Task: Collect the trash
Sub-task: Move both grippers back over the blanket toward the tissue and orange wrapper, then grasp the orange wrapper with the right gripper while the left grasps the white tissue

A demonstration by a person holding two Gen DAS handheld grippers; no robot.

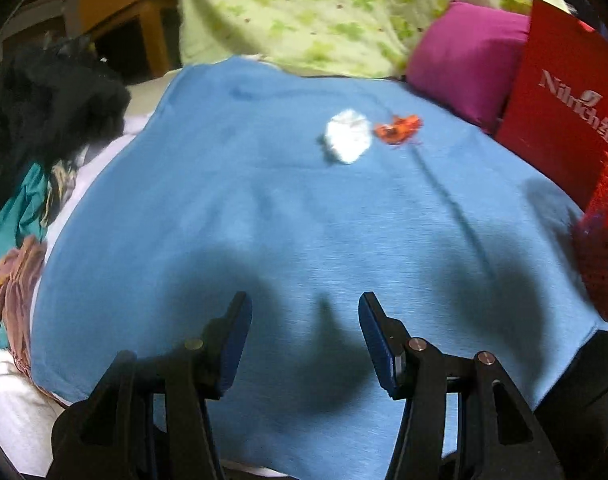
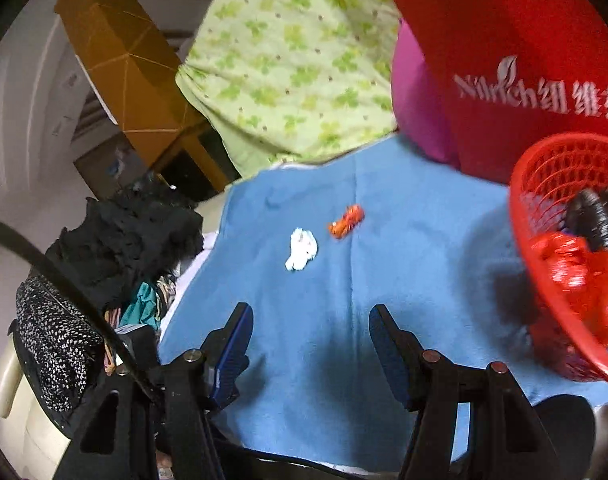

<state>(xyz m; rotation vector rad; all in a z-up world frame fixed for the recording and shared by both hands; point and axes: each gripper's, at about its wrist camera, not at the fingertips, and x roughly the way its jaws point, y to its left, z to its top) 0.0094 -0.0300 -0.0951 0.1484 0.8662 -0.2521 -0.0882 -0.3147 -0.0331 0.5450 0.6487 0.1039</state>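
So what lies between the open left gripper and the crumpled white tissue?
Only bare blue cloth, shadowed, between left gripper and crumpled white tissue, in the left wrist view.

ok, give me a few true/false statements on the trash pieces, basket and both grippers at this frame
1. Both the left gripper and right gripper are open and empty. True.
2. The white tissue sits inside the red basket. False: it lies on the blue cloth.
3. The orange wrapper lies beside the tissue, apart from it. True.
4. The basket is empty. False: red and dark items already lie in it.
5. A purple pillow sits next to the red bag. True.
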